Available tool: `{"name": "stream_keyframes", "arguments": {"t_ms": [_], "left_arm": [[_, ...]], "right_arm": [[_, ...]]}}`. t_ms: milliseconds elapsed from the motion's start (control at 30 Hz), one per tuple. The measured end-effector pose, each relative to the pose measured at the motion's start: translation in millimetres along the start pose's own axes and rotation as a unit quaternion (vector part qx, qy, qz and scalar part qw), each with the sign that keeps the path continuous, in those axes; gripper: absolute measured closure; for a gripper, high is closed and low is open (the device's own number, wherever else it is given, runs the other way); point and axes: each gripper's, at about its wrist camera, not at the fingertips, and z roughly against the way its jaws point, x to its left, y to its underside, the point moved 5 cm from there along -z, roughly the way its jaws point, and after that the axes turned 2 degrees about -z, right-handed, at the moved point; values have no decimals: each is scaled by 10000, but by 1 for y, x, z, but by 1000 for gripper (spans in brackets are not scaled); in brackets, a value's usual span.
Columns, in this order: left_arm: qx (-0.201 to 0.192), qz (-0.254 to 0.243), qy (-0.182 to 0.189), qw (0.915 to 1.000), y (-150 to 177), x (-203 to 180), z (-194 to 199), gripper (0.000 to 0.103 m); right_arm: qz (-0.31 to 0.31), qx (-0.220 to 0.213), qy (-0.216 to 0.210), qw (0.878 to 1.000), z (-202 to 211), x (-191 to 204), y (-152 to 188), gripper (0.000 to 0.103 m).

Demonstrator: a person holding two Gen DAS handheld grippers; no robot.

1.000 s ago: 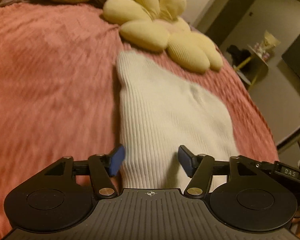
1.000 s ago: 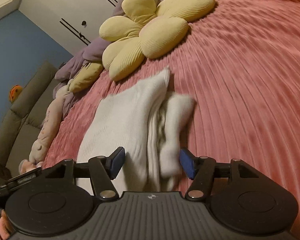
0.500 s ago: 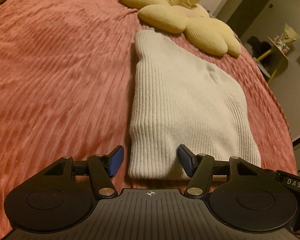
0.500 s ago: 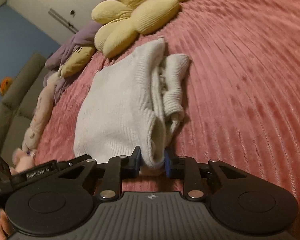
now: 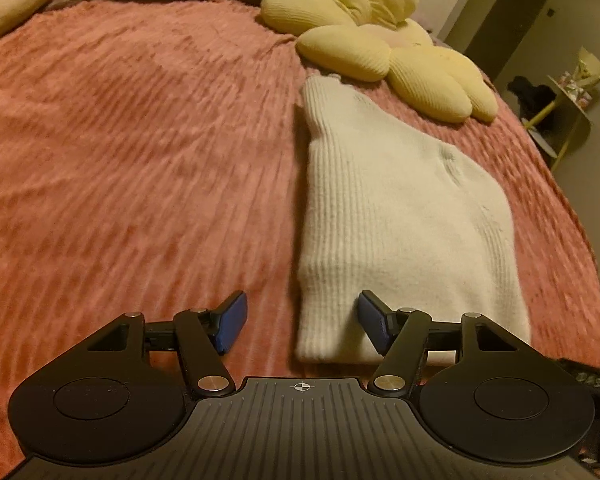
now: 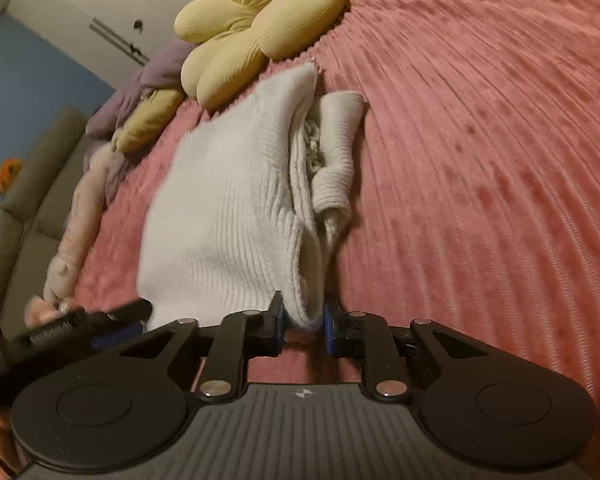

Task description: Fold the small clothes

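The step in hand looks like a further fold of the white ribbed sweater [image 5: 400, 216], which lies already folded into a compact block on the bed [image 5: 132, 152], its far end just beside the yellow flower pillow [image 5: 380, 48]; the right gripper [image 6: 302, 326] is closed down on the near corner of the sweater's layered edge, knit bunched between its blue pads, while the left gripper [image 5: 300, 320] hovers spread wide over the other near corner, holding nothing, one pad above the pink bedspread and the other above the knit; a loose sleeve [image 6: 336, 160] spills out beside the folded layers in the right wrist view; the next move, as I judge it, calls for the left gripper to close on its corner so both lift together and carry the near edge toward the pillow, with the sleeve kept tucked; the bedspread is a plush, ridged pink; beyond it stand a grey sofa [image 6: 24, 200], a blue wall, white wardrobe doors [image 6: 100, 8], purple and yellow cushions, and a small side table [image 5: 568, 96].
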Motion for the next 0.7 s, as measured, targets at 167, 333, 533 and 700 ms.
{"name": "stream_keyframes", "arguments": {"t_ms": [167, 333, 533, 700], "left_arm": [[-318, -113, -193, 9992, -15, 1, 4, 30], [-526, -258, -207, 9981, -40, -22, -16, 28], [-450, -574, -391, 9966, -52, -42, -48, 27], [-479, -1031, -573, 9919, -45, -55, -65, 18]], "right_arm": [[531, -406, 352, 9971, 23, 14, -15, 71], [1467, -891, 962, 9805, 14, 49, -37, 72], [2675, -1241, 1434, 9447, -28, 88, -52, 78], [2976, -1107, 2063, 9256, -59, 62, -51, 73]]}}
